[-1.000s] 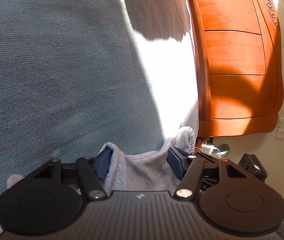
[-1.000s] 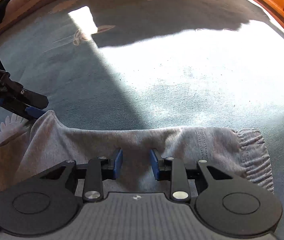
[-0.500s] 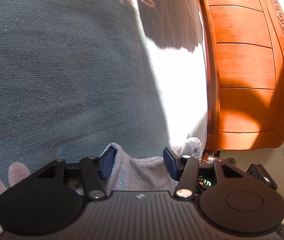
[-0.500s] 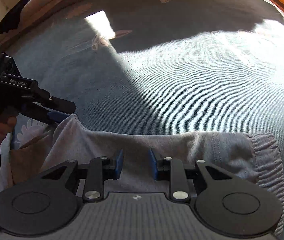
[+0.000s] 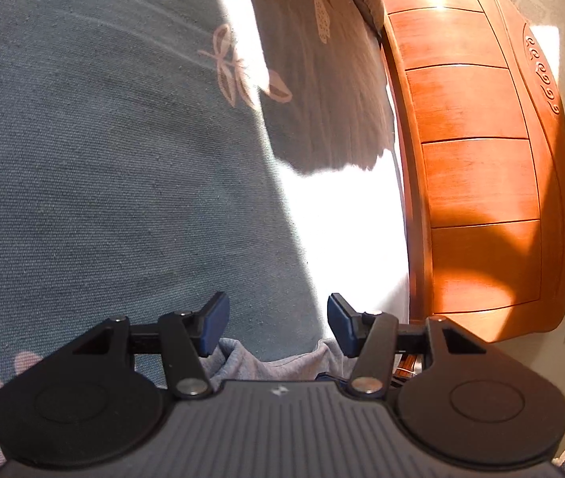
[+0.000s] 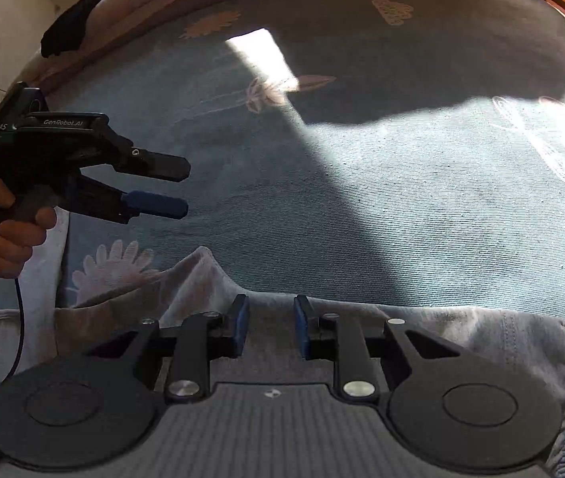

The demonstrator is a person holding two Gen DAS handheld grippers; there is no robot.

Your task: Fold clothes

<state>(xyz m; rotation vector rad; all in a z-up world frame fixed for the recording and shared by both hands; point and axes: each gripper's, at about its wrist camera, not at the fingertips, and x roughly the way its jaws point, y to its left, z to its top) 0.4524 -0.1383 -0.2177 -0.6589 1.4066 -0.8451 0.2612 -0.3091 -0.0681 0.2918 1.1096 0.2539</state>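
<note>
Over the left gripper I see its jaws spread wide, holding nothing, lifted above the grey garment on the blue bedspread. From the right gripper, jaws part-open over that garment's upper edge, nothing pinched that I can see; the cloth lies as a long band along the bed's near side. It reads as between folds; any next grip needs a clean edge.

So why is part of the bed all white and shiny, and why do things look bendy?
Left wrist view: sunlight washes out a patch of the bedspread to blank white beside the wooden headboard, whose straight edges bow from the fisheye lens. Right wrist view: a softer sunlit band crosses the bedspread, with dark shadow above it.
</note>
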